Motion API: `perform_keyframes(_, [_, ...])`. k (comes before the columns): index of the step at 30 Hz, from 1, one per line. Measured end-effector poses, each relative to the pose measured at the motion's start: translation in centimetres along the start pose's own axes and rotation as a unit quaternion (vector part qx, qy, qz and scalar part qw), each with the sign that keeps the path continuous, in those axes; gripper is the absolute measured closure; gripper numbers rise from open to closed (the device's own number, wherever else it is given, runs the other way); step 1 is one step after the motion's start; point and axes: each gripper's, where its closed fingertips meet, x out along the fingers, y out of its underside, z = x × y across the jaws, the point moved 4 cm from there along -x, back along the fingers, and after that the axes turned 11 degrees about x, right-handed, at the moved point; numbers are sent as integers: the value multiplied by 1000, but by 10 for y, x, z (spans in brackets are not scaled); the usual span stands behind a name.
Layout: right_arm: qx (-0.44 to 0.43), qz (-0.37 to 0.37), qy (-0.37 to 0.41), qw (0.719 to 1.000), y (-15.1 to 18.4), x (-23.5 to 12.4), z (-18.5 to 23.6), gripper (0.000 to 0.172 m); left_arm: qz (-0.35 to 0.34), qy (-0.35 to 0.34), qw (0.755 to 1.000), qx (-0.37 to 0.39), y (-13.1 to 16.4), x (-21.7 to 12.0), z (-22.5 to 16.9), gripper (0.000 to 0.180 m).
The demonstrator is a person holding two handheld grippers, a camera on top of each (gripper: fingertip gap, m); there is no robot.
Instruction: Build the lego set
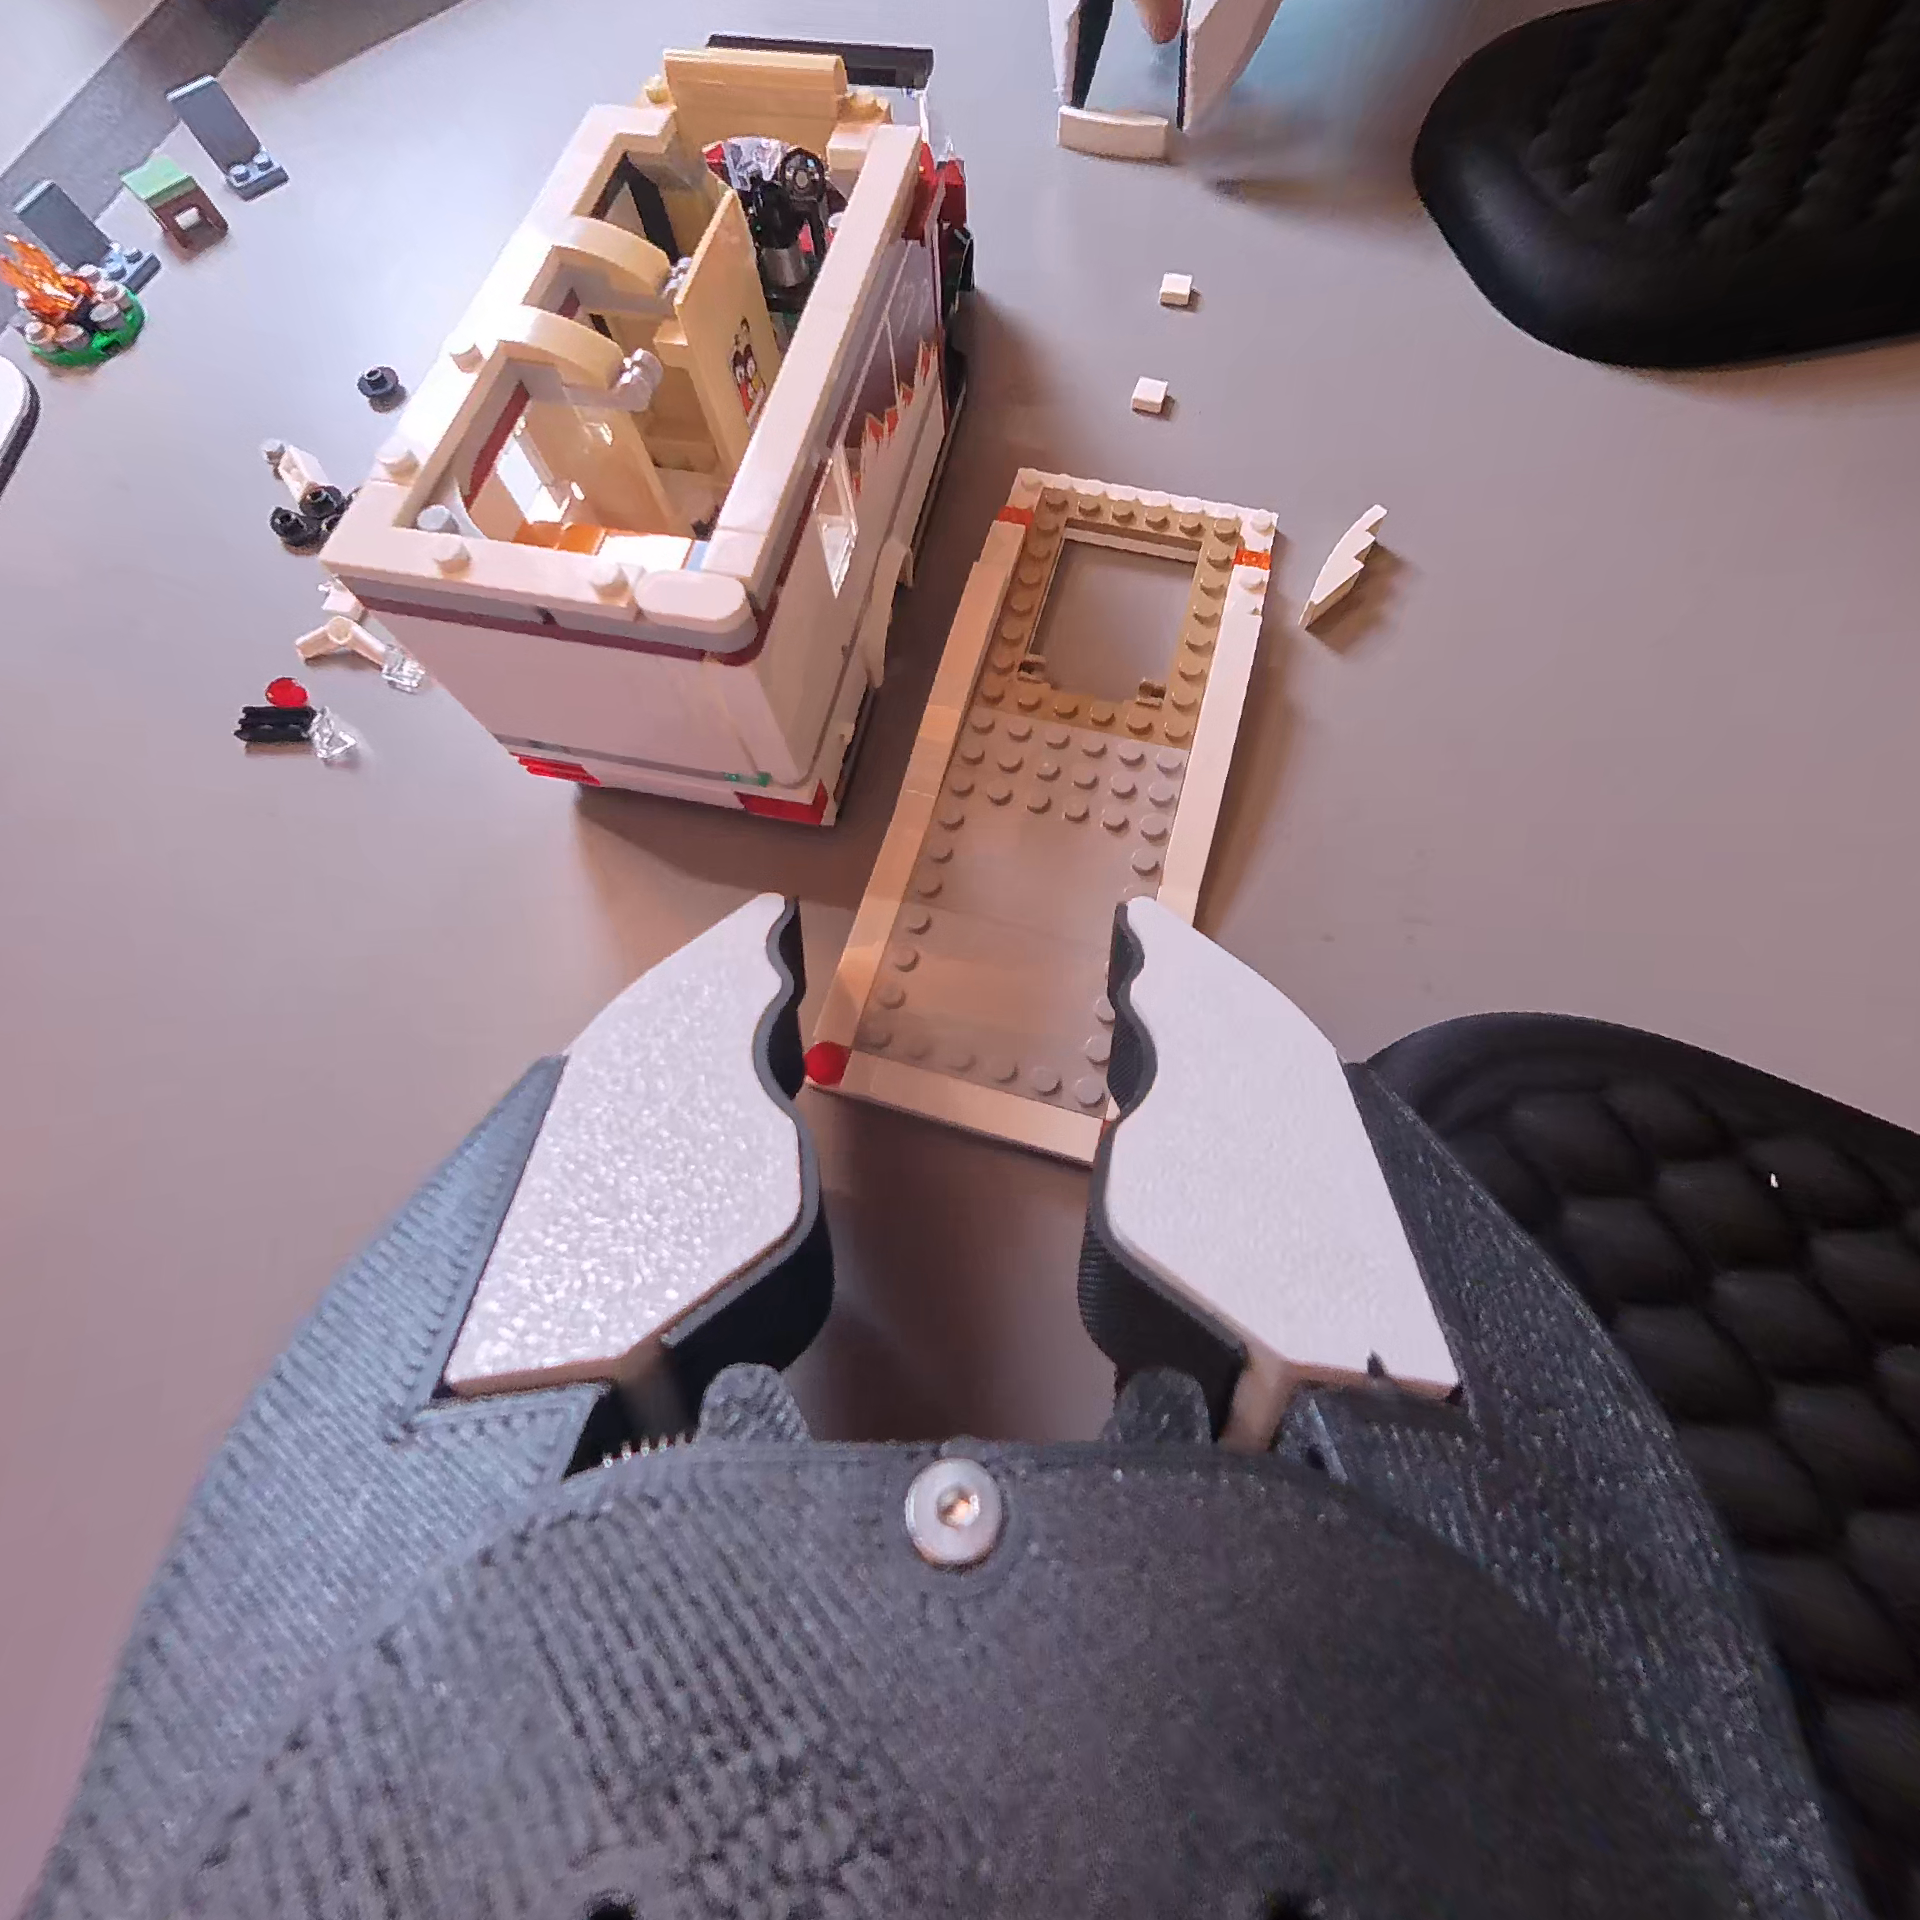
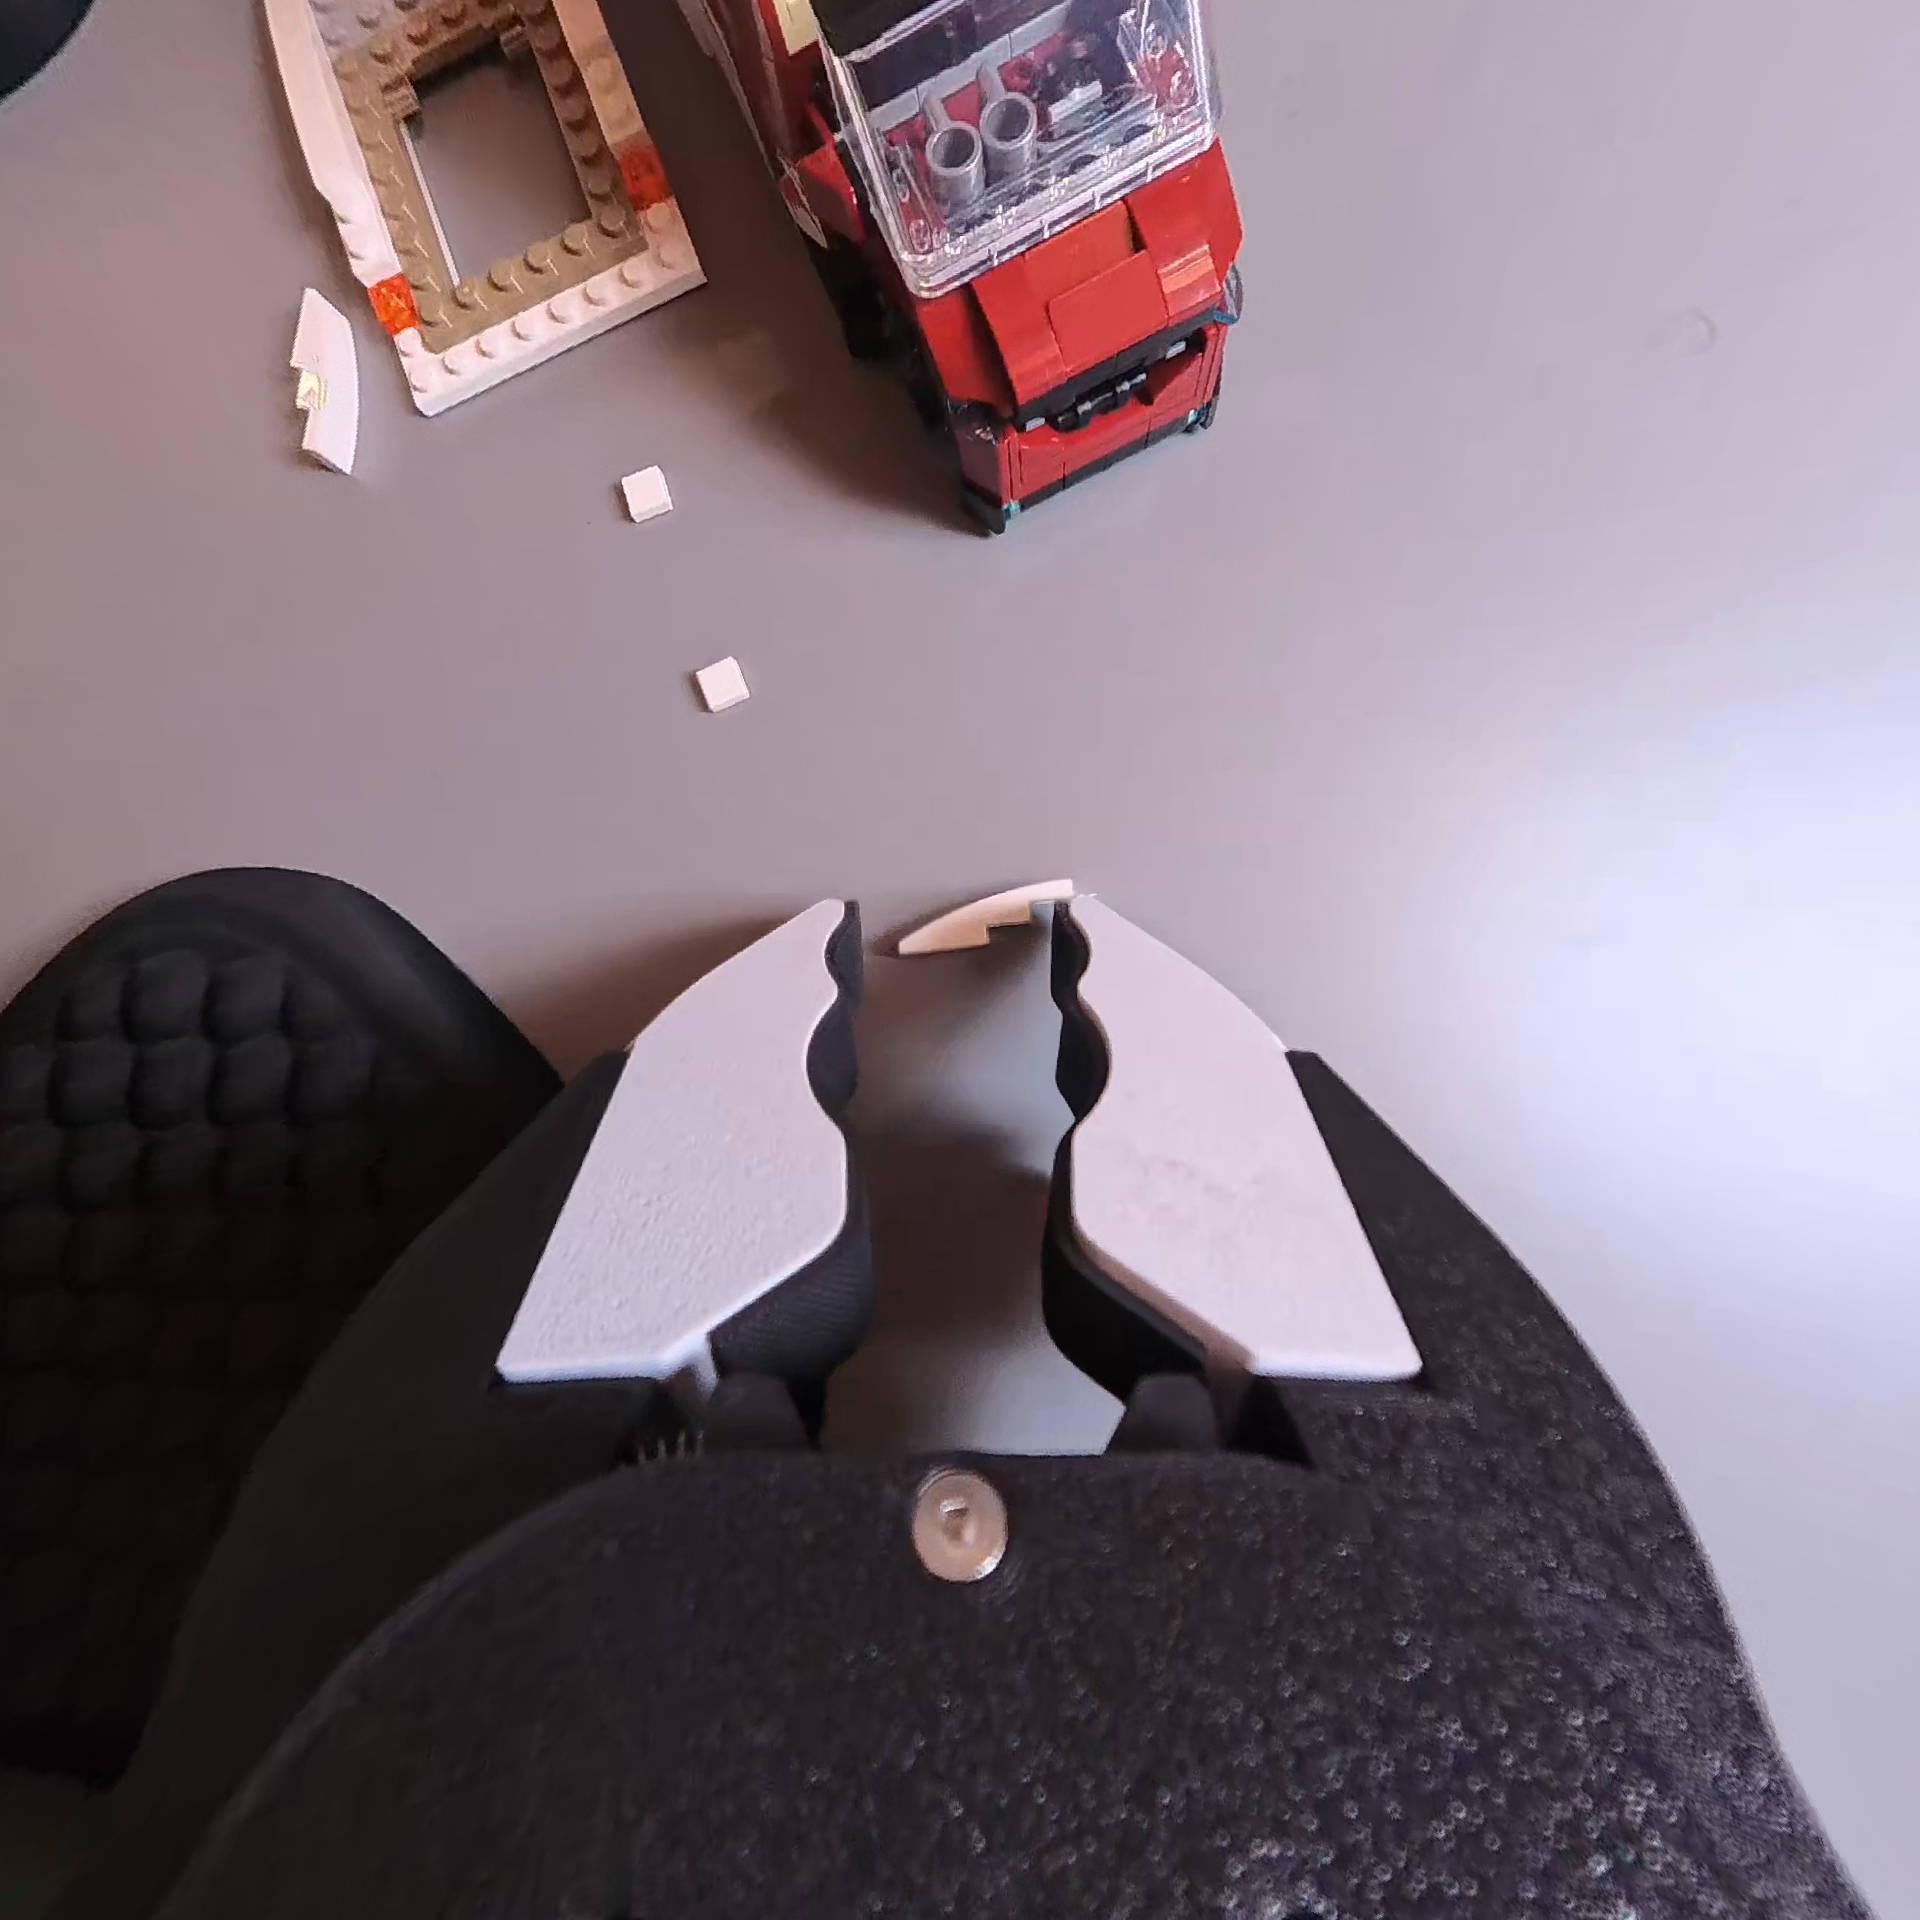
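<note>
- Left wrist view: the left gripper (image 1: 951, 940) hangs over the near end of a flat studded roof panel (image 1: 1049, 862) lying on the grey table (image 1: 416, 935); its fingers stand wide apart, one on either side of the panel's near end, and whether the pads touch it cannot be told.
- Just left of the panel stands a white toy camper body (image 1: 665, 447), open at the top, with tan fittings inside.
- Loose small pieces (black, red and clear) lie to the left of the body (image 1: 301, 717); a toy campfire (image 1: 62, 307) sits near the left edge.
- Right of the panel lie a white curved piece (image 1: 1345, 566) and two small white square tiles (image 1: 1148, 395).
- Right wrist view: the right gripper (image 2: 956, 925) has its fingers apart, clamped on nothing; a second white curved piece (image 2: 966, 930) lies on the table at the fingertips, its far end just beside the right-hand finger (image 2: 1164, 1039).
- Farther off stands the red cab (image 2: 1091, 343) with a clear windscreen; the roof panel's far end lies to its left.
</note>
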Motion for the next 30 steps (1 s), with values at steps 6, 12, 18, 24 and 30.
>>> perform_keyframes(6, [-7,6,31,999,-3,6,-4,158,-2,-2,1000,-1,0,0,1,125])
perform_keyframes(12, [-24,-1,-38,999,-5,9,15,166,-5,-3,1000,-1,0,0,1,126])
perform_keyframes(18, [-80,21,-130,988,-9,22,58,166,-5,2,1000,0,0,2,0,127])
perform_keyframes(24, [-118,25,-62,991,-14,26,58,158,-10,2,1000,-9,1,3,1,123])
perform_keyframes(30, [-131,-1,-20,991,-20,12,53,154,-17,-3,1000,-24,3,2,5,116])
